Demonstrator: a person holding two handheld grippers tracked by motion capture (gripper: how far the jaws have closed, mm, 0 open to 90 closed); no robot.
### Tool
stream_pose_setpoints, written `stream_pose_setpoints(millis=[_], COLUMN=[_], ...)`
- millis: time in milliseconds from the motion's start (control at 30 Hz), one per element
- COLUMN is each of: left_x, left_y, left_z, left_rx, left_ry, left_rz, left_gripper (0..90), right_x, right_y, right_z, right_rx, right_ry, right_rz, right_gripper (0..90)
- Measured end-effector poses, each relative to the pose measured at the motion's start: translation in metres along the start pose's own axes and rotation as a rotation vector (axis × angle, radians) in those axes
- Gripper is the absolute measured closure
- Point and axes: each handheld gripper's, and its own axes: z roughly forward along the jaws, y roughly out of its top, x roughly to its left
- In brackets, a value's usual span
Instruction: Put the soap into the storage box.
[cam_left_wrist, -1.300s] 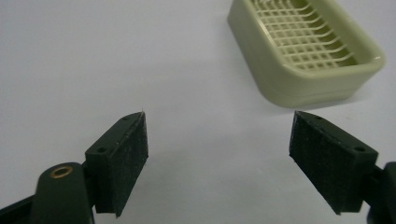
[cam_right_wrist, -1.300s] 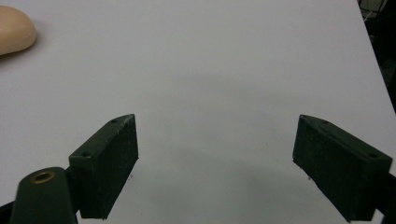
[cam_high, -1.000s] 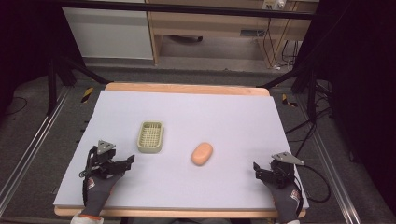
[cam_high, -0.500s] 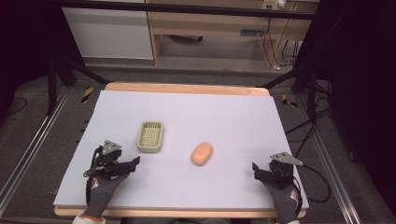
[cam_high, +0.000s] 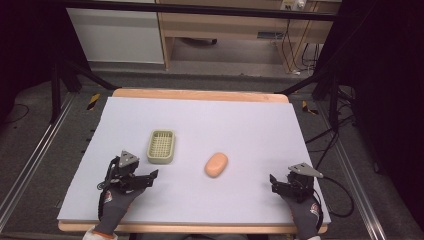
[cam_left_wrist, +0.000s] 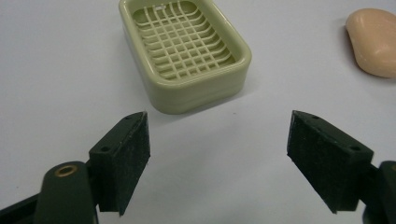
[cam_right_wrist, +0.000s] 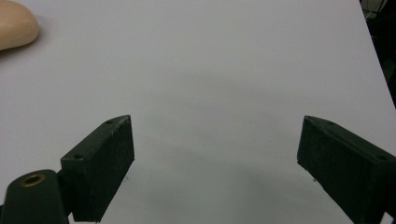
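Approaching pale-green slotted plastic soap dish (cam_left_wrist: 183, 51): left gripper (cam_left_wrist: 217, 161) jaws wide, empty. Right gripper (cam_right_wrist: 215, 163) wide, idle. Peach oval soap bar (cam_high: 216, 164) probably next pick.

One soap dish (cam_high: 161, 146), one soap bar (cam_high: 216, 164)

Bare white table (cam_high: 240, 125) is lying open between the left gripper (cam_left_wrist: 217, 154) and the soap dish (cam_left_wrist: 183, 51) just ahead; the soap (cam_high: 216, 164) is sitting apart, nothing blocking the right gripper (cam_right_wrist: 215, 163).
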Motion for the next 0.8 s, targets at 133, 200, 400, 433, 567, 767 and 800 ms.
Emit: stream_pose_setpoints(millis=[133,200,400,433,567,767,800], left_x=[-0.003,-0.005,-0.011,-0.012,-0.014,-0.016,-0.017], left_y=[0.002,0.005,0.009,0.010,0.013,0.020,0.021], left_z=[0.000,-0.001,0.001,0.001,0.001,0.000,0.000], left_rx=[-0.003,-0.003,-0.005,-0.004,-0.008,-0.007,-0.003], left_ry=[-0.007,-0.012,-0.030,-0.032,-0.033,-0.044,-0.043], left_rz=[0.012,0.023,0.032,0.038,0.043,0.059,0.062], left_gripper=[20.6,20.7,20.8,20.8,20.8,20.7,20.7], right_x=[0.000,0.001,0.001,0.001,0.002,0.003,0.003], right_y=[0.000,0.000,0.000,0.000,0.000,0.000,0.000], right_z=[0.000,0.000,0.001,0.001,0.001,0.001,0.001], right_rx=[-0.001,-0.001,0.002,0.002,0.002,0.003,0.002], right_ry=[-0.004,-0.007,-0.012,-0.012,-0.012,-0.016,-0.017], right_rz=[-0.002,-0.007,-0.015,-0.012,-0.013,-0.019,-0.019], right_gripper=[11.0,11.0,11.0,11.0,10.7,10.7,10.7])
